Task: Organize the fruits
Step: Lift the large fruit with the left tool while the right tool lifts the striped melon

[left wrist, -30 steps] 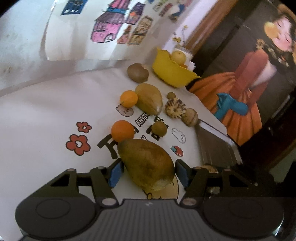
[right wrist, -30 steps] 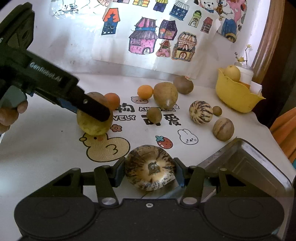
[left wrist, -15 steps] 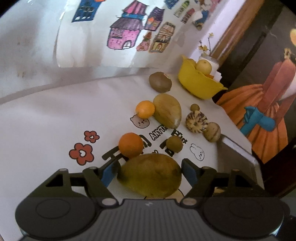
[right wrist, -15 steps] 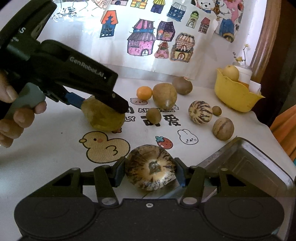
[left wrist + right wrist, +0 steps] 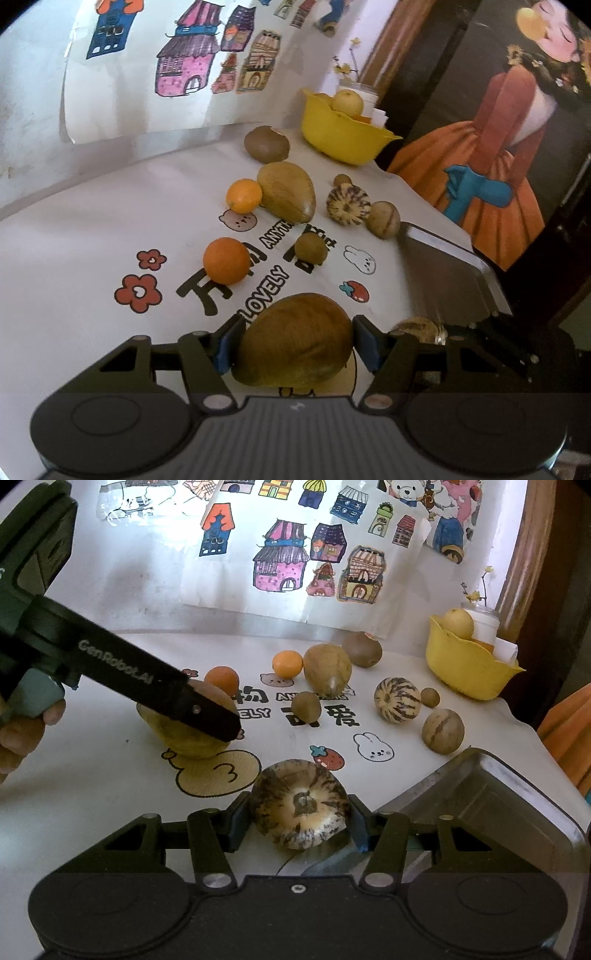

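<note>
We have a fruit between the jaws of each tool. At the bottom centre of the left wrist view, our left gripper is closing on a large brown-green mango; both blue pads already sit against its flanks, and it rests on the white printed tablecloth over the duck drawing. In the right wrist view the same mango shows at middle left, half hidden by the left tool's black finger, with a hand on the handle at the left edge.

Our right gripper, at the bottom centre of its own view, stands partly open around a striped round melon, with its pads pressed to both sides of the fruit.

We judge this to be the pick-up step, with both fruits gripped and neither yet placed. The steel tray lies at the lower right, just beside the melon, and the yellow bowl sits at the upper right, already holding a yellow fruit.

Which container is meant we cannot tell. The next move calls for a firm squeeze on the mango, then lifting clear of the loose oranges and smaller fruits.
</note>
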`<state>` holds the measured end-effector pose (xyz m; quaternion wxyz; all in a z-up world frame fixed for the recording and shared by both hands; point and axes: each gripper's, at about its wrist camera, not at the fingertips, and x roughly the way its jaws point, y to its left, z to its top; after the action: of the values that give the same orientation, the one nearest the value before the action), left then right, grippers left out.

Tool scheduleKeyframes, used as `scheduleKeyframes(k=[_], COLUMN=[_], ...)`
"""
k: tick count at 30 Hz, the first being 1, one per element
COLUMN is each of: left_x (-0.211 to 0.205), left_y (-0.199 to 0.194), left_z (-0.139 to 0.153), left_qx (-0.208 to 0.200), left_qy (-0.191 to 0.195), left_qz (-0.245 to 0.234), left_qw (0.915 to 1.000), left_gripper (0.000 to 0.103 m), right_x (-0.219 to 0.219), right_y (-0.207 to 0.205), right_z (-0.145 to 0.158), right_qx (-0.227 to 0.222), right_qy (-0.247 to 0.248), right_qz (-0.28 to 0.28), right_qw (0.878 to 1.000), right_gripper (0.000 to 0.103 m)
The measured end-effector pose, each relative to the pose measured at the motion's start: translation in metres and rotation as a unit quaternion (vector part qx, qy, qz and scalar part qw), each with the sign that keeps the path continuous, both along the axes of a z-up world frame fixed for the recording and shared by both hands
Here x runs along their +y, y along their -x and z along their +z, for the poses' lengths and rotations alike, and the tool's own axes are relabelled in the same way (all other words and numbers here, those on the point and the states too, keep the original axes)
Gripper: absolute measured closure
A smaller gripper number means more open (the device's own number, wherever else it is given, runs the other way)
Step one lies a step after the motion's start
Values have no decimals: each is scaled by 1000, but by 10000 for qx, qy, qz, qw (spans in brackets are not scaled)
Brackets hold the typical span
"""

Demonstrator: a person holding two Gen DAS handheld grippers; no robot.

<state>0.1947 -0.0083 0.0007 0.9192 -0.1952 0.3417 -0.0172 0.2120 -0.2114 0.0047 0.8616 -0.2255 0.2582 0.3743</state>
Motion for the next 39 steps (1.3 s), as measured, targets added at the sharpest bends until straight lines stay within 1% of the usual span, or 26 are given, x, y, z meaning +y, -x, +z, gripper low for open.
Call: scheduleKeyframes(k=[7,11,14,18,23,28,34,39], left_x=[1,0,0,8,11,8,7,7], left_y=[10,12,14,16,14,11,9,8], left_z=[-1,-1,-1,-3,-4,-3,-4,-5], left_qx=[-113,-166,-210,-263,-284,-323,-338,-341], left_qy=[-195,-250,-219,191,379,332,411,466], left_qz=[-536,-629,-590,-426,-295,-204,-125,-45], left_qw=[9983,9976,9978,9986,9984,9987,9985,9983], left_gripper=[36,37,38,39,40,40,41,41], right_x=[0,1,1,4,6,2,-8,-15], right_y=[4,5,7,12,16,15,13,10], right_z=[-1,-2,-3,-5,-4,-1,6,7], right_qx=[-82,-136,-203,-362,-532,-637,-735,-677], right_qy=[38,33,-1,10,-86,-190,-287,-360], right_qz=[-5,-46,-89,-117,-170,-298,-498,-628], right_qw=[10000,9999,9998,9993,9984,9973,9956,9951], right_gripper=[48,48,49,49,49,49,49,49])
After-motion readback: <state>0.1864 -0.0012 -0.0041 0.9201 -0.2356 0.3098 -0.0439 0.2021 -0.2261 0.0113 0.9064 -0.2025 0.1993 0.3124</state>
